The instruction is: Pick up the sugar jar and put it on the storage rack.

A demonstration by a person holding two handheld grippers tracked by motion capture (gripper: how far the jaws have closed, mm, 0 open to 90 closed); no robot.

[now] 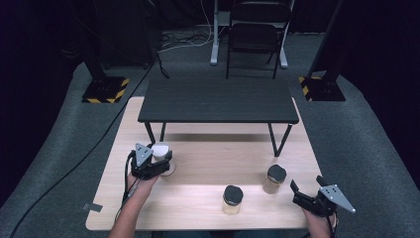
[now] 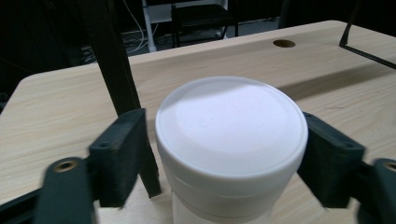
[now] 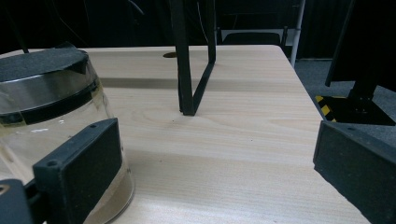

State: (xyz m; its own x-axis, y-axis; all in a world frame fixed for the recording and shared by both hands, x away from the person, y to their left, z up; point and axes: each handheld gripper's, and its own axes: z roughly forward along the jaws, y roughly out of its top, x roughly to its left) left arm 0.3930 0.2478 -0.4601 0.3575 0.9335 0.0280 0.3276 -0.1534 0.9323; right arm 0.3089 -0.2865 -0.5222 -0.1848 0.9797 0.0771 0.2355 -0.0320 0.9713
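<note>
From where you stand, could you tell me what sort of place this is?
Probably a lab or recording studio: dark drapes surround a wooden table on grey carpet, hazard-striped stand bases flank it, and cables trail across the floor.

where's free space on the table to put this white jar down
Bare wood lies between the white-lidded jar and the two black-lidded jars, and along the near left edge of the table. Under the black shelf is open but low. Crowded: around the black-lidded jars by the right gripper.
</note>
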